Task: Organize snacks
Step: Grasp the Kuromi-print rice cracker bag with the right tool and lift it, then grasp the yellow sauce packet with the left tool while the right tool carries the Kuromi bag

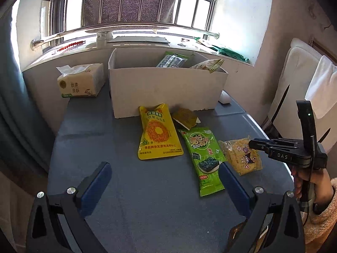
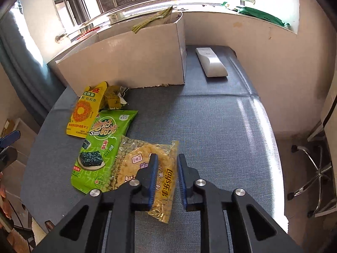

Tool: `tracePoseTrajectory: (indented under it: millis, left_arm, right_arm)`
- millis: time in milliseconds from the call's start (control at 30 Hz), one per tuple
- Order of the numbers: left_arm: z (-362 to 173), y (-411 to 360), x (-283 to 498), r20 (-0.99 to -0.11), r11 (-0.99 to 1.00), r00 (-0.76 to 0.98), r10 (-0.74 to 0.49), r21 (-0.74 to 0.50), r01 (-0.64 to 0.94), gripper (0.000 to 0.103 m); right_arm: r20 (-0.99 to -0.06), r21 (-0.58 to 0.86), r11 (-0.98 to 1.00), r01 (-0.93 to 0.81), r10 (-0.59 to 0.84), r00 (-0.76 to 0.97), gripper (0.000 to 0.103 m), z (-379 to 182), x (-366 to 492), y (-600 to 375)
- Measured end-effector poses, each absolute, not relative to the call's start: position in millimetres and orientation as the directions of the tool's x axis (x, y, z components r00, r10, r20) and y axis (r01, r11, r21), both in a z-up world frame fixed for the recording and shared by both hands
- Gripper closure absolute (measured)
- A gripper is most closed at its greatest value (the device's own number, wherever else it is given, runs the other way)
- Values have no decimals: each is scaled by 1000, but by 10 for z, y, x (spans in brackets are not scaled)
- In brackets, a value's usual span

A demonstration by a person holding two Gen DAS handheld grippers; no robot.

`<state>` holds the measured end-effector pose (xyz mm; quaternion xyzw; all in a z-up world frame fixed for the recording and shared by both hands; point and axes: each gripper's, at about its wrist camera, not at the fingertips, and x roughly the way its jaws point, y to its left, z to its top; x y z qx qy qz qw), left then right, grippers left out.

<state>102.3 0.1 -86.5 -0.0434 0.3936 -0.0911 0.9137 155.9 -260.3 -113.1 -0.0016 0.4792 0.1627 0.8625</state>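
Observation:
On the blue-grey table [image 1: 147, 200] lie a yellow snack bag [image 1: 158, 130], a small olive packet [image 1: 184, 118], a green seaweed pack [image 1: 203, 158] and a clear Lay's bag of pale chips [image 1: 242, 158]. A white cardboard box [image 1: 166, 88] behind them holds two packs. My left gripper [image 1: 166, 181] is open, hovering near the table's front, empty. My right gripper [image 2: 167, 168] is partly open just above the right edge of the Lay's bag [image 2: 164, 179], its jaws straddling that edge without pinching it. The green pack [image 2: 101, 145] and yellow bag [image 2: 84, 111] lie to its left.
A tissue pack [image 1: 81, 81] stands left of the box. A white remote [image 2: 210, 62] lies right of the box [image 2: 126, 63]. A windowsill and barred window run behind. A chair base [image 2: 311, 179] stands off the table's right edge.

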Motion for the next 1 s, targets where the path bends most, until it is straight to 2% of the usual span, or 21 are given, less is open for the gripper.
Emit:
tracePoseTrajectory:
  millis: [100,133,167,233,300,367,500,667,700,733,767,800,833,1000]
  left_arm:
    - [-992,-34,1302,-739,982,647,-188,-136,130,0]
    - [-1035,-35,1406,-748,983,638,-185,-133,129,0]
    - [-1068,-29,1508,-754,984,632,-179,-131,123,0]
    - [-1123,-12,1695,-767,985,618,-172,-127,117,0]
    - [-1143,5,1843,-775,988,612,-157,-121,99,0]
    - [-1125,21,1930,-772,987,615,-159,-130,92,0]
    - [-1081,-3,1971,-763,988,628,-155,-124,94,0]
    - [-1109,-32,2014,-769,989,622,-150,-110,102,0]
    - [-1122,-38,2029,-772,990,620,-142,-101,101,0]
    - [-1142,-46,2045,-775,990,617,-137,-94,102,0]
    - [-1164,-54,2061,-778,991,614,-132,-89,101,0]
    - [-1186,-59,2079,-781,991,611,-130,-86,101,0]
    - [-1215,-61,2101,-786,991,605,-128,-84,101,0]
    - [-1380,-100,2240,-810,993,575,-113,-73,93,0]
  right_arm:
    - [-837,152,953,-263,266,478,85,-1153,1543,-2635]
    - [-833,178,950,-258,285,474,78,-1165,1515,-2676]
    - [-832,199,948,-247,297,468,44,-1172,1501,-2706]
    - [-822,221,945,-242,314,474,0,-1177,1451,-2715]
    - [-809,201,941,-271,315,495,0,-1186,1389,-2652]
    - [-837,152,952,-267,268,477,0,-1269,1378,-2555]
    - [-854,165,943,-290,284,435,0,-1430,1378,-2381]
    - [-858,48,941,-335,211,468,0,-1521,1398,-2168]
    - [-853,48,939,-340,216,476,1,-1519,1405,-2166]
    - [-844,42,936,-350,221,489,14,-1506,1400,-2165]
    - [-836,26,932,-362,219,504,39,-1482,1390,-2162]
    - [-834,32,930,-365,226,503,57,-1454,1394,-2171]
    - [-838,27,936,-352,213,502,85,-1431,1408,-2194]
    - [-838,130,927,-351,292,461,86,-1374,1396,-2387]
